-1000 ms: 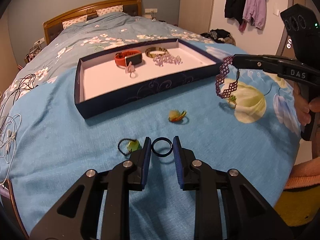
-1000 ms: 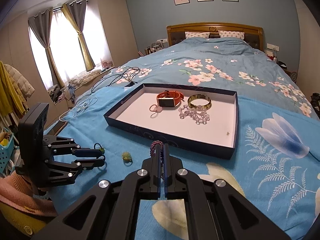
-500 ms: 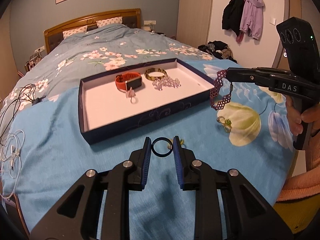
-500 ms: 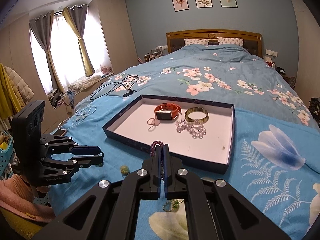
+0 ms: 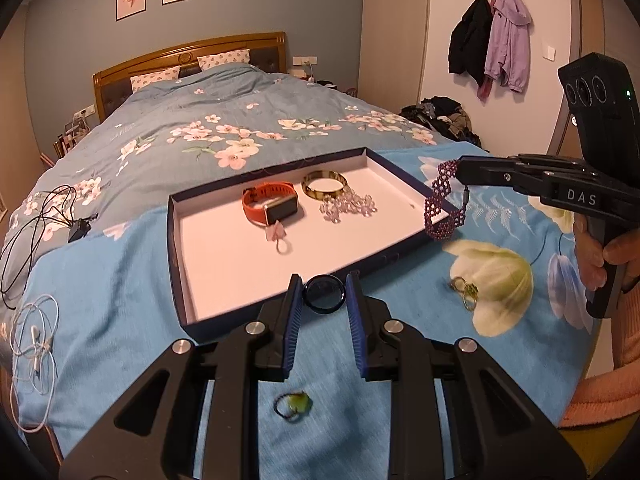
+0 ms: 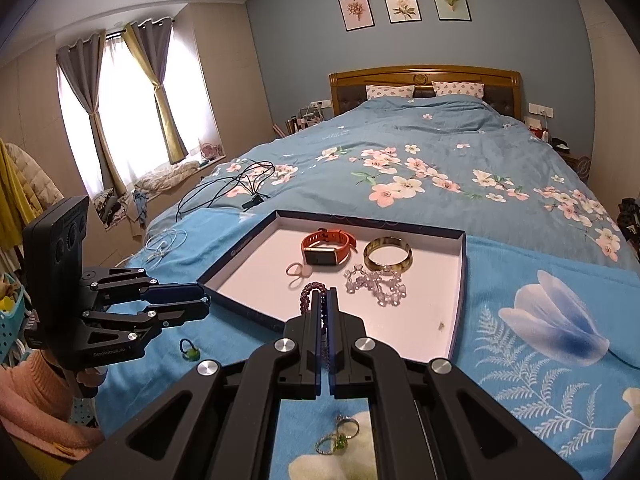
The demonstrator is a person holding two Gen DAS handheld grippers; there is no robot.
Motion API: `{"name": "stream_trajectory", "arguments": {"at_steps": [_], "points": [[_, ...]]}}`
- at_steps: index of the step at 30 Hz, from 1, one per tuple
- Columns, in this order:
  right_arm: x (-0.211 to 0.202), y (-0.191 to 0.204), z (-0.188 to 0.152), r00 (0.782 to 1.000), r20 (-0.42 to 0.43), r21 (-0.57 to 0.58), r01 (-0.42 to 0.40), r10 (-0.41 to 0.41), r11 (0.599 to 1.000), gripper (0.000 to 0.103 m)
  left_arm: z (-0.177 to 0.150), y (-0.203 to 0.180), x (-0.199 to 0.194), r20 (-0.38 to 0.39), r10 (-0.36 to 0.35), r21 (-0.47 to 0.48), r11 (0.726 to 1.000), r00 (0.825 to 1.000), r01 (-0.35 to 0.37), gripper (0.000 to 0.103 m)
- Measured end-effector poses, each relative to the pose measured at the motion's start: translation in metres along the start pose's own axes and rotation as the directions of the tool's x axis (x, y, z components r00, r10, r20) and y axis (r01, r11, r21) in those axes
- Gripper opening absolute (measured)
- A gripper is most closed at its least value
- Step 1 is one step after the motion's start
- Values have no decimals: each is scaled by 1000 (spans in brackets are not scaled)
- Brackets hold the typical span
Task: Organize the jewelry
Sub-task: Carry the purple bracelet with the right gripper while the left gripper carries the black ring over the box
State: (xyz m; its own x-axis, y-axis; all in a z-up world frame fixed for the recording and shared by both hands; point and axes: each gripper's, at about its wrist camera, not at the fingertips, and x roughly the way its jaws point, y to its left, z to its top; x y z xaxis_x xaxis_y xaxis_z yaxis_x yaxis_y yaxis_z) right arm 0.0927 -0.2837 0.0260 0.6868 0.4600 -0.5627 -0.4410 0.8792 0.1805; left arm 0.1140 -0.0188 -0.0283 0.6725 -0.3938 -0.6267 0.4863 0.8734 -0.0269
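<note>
My left gripper (image 5: 323,294) is shut on a black ring (image 5: 324,293) and holds it over the near edge of the dark blue tray (image 5: 176,240); it also shows in the right wrist view (image 6: 202,304). My right gripper (image 6: 325,300) is shut on a purple beaded bracelet (image 5: 442,208), which hangs at the tray's right rim (image 6: 462,280). In the tray lie an orange watch (image 5: 270,206), a gold bangle (image 5: 324,184), a clear bead bracelet (image 5: 348,208) and a pink ring (image 5: 278,236).
On the blue bedspread lie a green-stone ring (image 5: 294,404) under my left gripper and gold rings with a green stone (image 5: 464,292) at the right. White earphones (image 5: 36,336) and black cables (image 5: 44,216) lie at the left. Clothes hang on the wall.
Both grippers have moved forward toward the tray with their items. The black ring now hangs over the tray's near edge, and the purple bracelet has reached the tray's right rim.
</note>
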Motion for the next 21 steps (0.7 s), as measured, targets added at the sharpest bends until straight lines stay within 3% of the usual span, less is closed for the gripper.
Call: {"name": "stream_trajectory", "arguments": {"at_steps": [21], "points": [[23, -16, 19, 1000, -4, 36, 10, -10, 999, 1, 25, 14, 28, -5, 7, -15, 1000, 1000, -7, 22]]}}
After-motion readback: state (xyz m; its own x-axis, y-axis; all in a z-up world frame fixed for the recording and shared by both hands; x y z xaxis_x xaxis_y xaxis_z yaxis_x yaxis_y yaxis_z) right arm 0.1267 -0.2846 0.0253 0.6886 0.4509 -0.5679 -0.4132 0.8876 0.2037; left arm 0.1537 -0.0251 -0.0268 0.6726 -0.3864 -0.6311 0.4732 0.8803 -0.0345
